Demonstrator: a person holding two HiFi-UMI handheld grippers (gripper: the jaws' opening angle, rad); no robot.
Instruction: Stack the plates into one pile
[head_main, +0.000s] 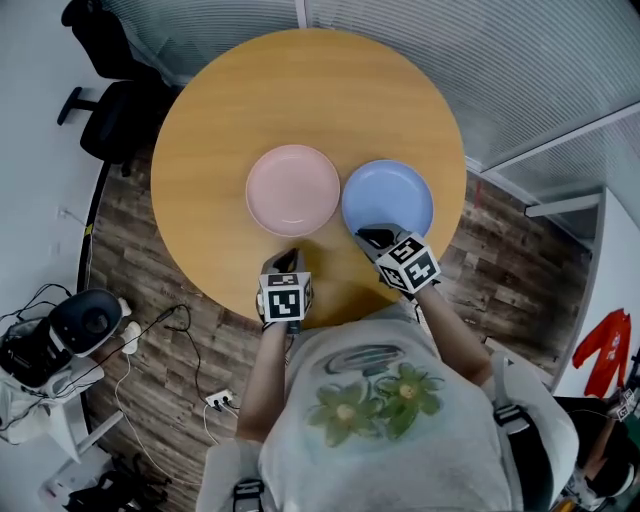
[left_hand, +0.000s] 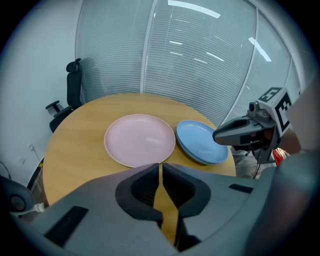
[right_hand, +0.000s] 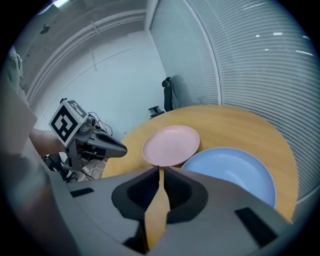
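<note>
Two plates lie side by side, nearly touching, on the one round table (head_main: 220, 120): a pink plate (head_main: 293, 190) on the left and a blue plate (head_main: 388, 197) on the right. There are two claws, both pressed together and empty. The left claw (head_main: 289, 258) sits just short of the pink plate's near rim, and the right claw (head_main: 373, 238) is over the blue plate's near rim.

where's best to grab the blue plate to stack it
Pinch the blue plate by its near rim, coming low from the person's side with the right claw opened first. The plate lies flat on the table, so only its upturned rim offers a grip, and that edge is nearest.
</note>
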